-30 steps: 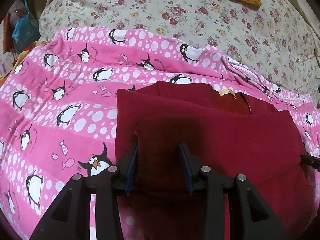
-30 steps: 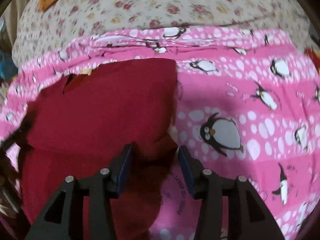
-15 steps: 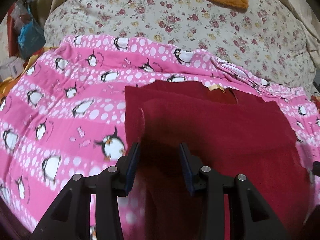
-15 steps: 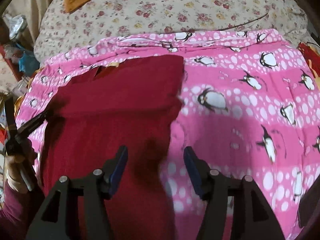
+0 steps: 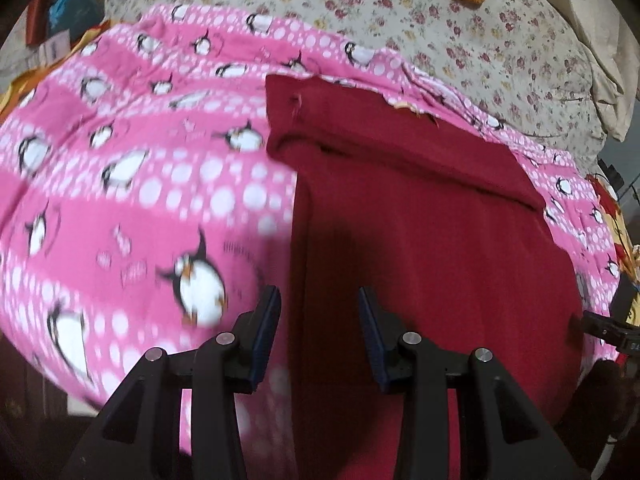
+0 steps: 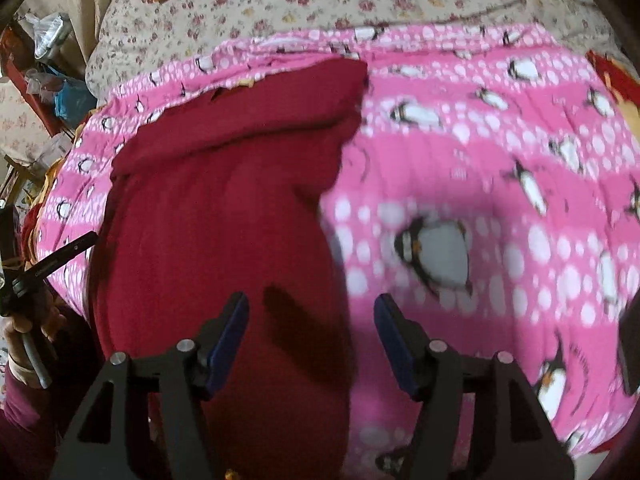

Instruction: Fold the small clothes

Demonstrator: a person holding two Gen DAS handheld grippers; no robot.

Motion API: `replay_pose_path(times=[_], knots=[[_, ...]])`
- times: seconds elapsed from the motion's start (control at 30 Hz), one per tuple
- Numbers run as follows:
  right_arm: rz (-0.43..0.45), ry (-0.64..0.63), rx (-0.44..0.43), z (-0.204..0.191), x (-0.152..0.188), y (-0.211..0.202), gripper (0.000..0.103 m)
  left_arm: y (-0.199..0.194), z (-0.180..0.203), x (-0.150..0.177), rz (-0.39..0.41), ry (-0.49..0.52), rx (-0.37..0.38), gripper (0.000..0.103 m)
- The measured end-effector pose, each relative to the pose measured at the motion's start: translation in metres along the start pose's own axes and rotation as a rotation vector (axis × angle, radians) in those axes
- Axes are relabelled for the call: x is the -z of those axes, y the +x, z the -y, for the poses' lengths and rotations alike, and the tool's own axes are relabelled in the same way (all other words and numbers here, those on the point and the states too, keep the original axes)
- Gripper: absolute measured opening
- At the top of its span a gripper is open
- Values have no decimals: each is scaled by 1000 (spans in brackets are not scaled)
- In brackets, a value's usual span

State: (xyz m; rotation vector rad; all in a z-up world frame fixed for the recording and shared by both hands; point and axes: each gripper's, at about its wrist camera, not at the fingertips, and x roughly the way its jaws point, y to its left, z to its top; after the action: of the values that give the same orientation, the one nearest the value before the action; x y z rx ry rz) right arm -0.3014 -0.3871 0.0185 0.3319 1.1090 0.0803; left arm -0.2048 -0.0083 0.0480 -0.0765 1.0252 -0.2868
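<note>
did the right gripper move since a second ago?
Yes. The right gripper pulled back off the folded red garment toward its near edge; its jaws have just been opening, nothing pinched.

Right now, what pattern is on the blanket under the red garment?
Pink blanket with white dots and black-and-white penguins, clearest in the right wrist view.

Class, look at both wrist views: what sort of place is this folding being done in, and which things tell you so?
Most likely a bedroom at home. A dark red garment lies on a pink penguin-print blanket, spread over a floral quilt like bedding. Household clutter sits at one side.
</note>
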Motion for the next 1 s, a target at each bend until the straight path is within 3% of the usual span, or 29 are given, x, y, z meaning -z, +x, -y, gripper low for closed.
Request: replay_pose_path(times=[0.47, 0.67, 0.9, 1.0], knots=[[-112, -52, -57, 0, 56, -5, 72, -16, -2, 61, -79, -25, 22, 19], [-171, -52, -127, -1, 70, -3, 72, -17, -15, 89, -158, -76, 51, 19], [-185, -21, -178, 4, 74, 3, 76, -11, -9, 102, -203, -33, 40, 19], [-189, -37, -185, -1, 74, 4, 76, -5, -9, 104, -227, -40, 49, 24]])
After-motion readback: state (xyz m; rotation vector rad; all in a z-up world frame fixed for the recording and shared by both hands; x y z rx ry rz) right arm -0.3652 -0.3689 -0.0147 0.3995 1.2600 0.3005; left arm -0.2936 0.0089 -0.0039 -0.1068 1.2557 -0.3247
